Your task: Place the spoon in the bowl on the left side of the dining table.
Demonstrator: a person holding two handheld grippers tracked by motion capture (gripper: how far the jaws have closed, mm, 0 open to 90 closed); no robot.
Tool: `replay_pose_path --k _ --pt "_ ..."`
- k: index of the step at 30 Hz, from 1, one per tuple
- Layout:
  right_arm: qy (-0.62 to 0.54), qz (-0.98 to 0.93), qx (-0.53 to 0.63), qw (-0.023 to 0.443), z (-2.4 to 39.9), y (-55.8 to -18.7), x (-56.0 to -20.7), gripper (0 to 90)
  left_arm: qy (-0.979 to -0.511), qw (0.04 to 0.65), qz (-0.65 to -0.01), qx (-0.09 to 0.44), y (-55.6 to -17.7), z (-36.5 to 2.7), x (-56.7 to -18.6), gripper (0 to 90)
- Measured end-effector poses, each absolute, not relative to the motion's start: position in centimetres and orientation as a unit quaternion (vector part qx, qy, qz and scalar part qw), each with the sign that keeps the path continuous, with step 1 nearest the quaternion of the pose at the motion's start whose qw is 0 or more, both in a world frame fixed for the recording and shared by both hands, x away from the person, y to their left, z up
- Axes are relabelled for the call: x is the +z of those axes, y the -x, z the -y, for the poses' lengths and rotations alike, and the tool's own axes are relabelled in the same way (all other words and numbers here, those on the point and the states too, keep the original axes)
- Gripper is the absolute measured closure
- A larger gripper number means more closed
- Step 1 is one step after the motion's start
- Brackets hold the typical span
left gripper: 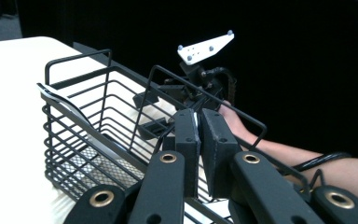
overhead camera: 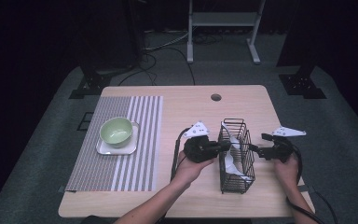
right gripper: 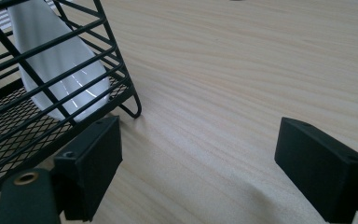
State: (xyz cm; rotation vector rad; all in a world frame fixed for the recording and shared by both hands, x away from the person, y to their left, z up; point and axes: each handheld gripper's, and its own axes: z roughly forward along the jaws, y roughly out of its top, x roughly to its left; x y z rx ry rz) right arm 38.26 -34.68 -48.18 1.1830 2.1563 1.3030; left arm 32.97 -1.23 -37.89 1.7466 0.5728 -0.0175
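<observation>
A black wire basket (overhead camera: 236,185) stands on the wooden table between my two grippers, with a white dish (overhead camera: 233,156) leaning inside it. My left gripper (overhead camera: 223,146) reaches over the basket's left rim. In the left gripper view its jaws (left gripper: 199,117) are pressed together on a thin white edge of the dish, above the basket (left gripper: 74,140). My right gripper (overhead camera: 257,150) sits at the basket's right side. In the right gripper view it (right gripper: 198,140) stands wide open over bare table, its left pad beside the basket's foot (right gripper: 133,109); the dish (right gripper: 60,79) shows behind the wires.
A pale green bowl (overhead camera: 116,130) rests on a white square plate (overhead camera: 103,148) on a striped placemat (overhead camera: 140,140) at the table's left. A round hole (overhead camera: 216,97) is near the far edge. The table's right edge lies close to my right hand.
</observation>
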Motion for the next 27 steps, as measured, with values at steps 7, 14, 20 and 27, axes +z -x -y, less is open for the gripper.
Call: replay_pose_path --k 7,14,20,27 --pt "-0.419 -0.762 0.460 0.179 34.7 -38.2 -48.2 13.7 -0.738 0.626 -0.250 -0.033 -33.0 0.9 -37.0 85.6" --pt "-0.418 -0.762 0.460 0.179 34.7 -38.3 -48.2 13.7 -0.725 0.639 -0.251 -0.052 -33.1 0.6 -36.3 85.6" --pt "-0.419 -0.762 0.460 0.179 34.7 -38.3 -48.2 13.7 -0.711 0.651 -0.256 -0.067 -33.2 0.3 -35.9 85.6" --pt "-0.420 -0.762 0.460 0.179 34.7 -38.3 -48.2 13.7 -0.698 0.663 -0.263 -0.071 -33.1 -0.2 -35.3 85.6"
